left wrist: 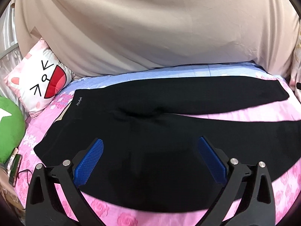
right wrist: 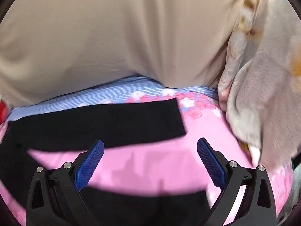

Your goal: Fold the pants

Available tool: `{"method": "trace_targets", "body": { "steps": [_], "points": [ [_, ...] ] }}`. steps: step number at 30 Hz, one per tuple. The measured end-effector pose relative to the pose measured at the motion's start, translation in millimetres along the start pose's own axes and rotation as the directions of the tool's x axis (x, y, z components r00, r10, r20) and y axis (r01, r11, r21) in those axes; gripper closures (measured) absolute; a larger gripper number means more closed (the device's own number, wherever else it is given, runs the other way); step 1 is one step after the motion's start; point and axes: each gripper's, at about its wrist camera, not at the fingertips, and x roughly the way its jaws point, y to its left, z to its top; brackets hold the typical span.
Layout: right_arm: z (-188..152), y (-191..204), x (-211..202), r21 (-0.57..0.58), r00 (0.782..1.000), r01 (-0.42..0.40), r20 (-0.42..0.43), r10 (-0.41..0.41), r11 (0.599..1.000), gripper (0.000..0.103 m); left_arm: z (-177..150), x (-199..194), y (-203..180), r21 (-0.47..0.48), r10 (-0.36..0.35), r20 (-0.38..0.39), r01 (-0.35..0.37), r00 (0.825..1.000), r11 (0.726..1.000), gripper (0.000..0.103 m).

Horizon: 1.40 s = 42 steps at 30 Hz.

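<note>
Black pants (left wrist: 143, 124) lie spread flat on a pink flowered bed sheet (left wrist: 116, 212), waistband at the left, both legs running to the right with a gap between them. My left gripper (left wrist: 150, 145) is open and empty, hovering over the hip and upper near leg. In the right wrist view the far leg end (right wrist: 105, 124) lies ahead and the near leg end (right wrist: 143, 207) lies below. My right gripper (right wrist: 150, 146) is open and empty above the pink sheet (right wrist: 150, 169) between the two legs.
A beige curtain (left wrist: 150, 28) hangs behind the bed. A white cat-face pillow (left wrist: 39, 81) and a green cushion (left wrist: 9, 130) sit at the left, with a phone (left wrist: 15, 167) at the bed's edge. A pale flowered blanket (right wrist: 263, 94) is bunched at the right.
</note>
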Motion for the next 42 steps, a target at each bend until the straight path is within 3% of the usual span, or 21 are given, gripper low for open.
{"method": "trace_targets", "body": {
  "steps": [4,10,16,18,20,21,26,34,39,42],
  "points": [
    [25.3,-23.2,77.3,-0.001,0.994,0.028,-0.104,-0.027,1.0,0.006,5.2,16.4,-1.9,0.012,-0.003,-0.008,0.003,1.0,1.0,0.005],
    [39.1,-29.9,139.7,0.041,0.986,0.021,-0.168,-0.014,0.999,0.007,11.9,53.1,2.7,0.004,0.019,-0.089,-0.019,0.996,1.0,0.005],
    [38.4,-12.2,163.5,0.007,0.979,0.026,-0.205,-0.024,1.0,0.022,8.1,76.4,15.8,-0.021,0.035,-0.14,-0.038,0.99,0.999,0.005],
    [38.1,-9.9,160.9,0.018,0.982,0.011,-0.191,-0.007,1.0,0.041,6.1,79.9,20.2,-0.028,0.038,-0.148,-0.042,0.988,0.999,0.005],
    [38.2,-14.4,156.1,0.074,0.982,-0.039,-0.181,0.052,0.996,0.085,4.1,82.0,23.9,-0.033,0.037,-0.155,-0.043,0.987,0.999,0.005],
    [38.7,-17.4,153.8,0.101,0.982,-0.055,-0.175,0.072,0.993,0.089,3.6,82.0,24.4,-0.035,0.037,-0.156,-0.043,0.987,0.998,0.005],
    [38.5,-20.3,129.3,0.119,0.987,-0.087,-0.128,0.102,0.989,0.092,1.8,80.4,30.6,-0.037,0.037,-0.154,-0.043,0.987,0.998,0.005],
    [31.8,-15.0,44.3,0.036,0.988,-0.151,-0.018,0.151,0.988,0.092,-5.6,68.5,35.9,-0.035,0.043,-0.149,-0.049,0.988,0.998,0.005],
    [8.4,0.5,-21.8,-0.087,0.981,-0.186,0.048,0.19,0.979,0.092,-7.8,52.5,51.4,-0.048,0.026,-0.124,-0.032,0.992,0.998,0.005],
    [-21.2,0.3,-55.2,-0.157,0.981,-0.181,0.045,0.19,0.971,0.092,-7.4,41.3,83.3,-0.083,-0.001,-0.091,-0.007,0.996,0.997,0.005]
  ]
}}
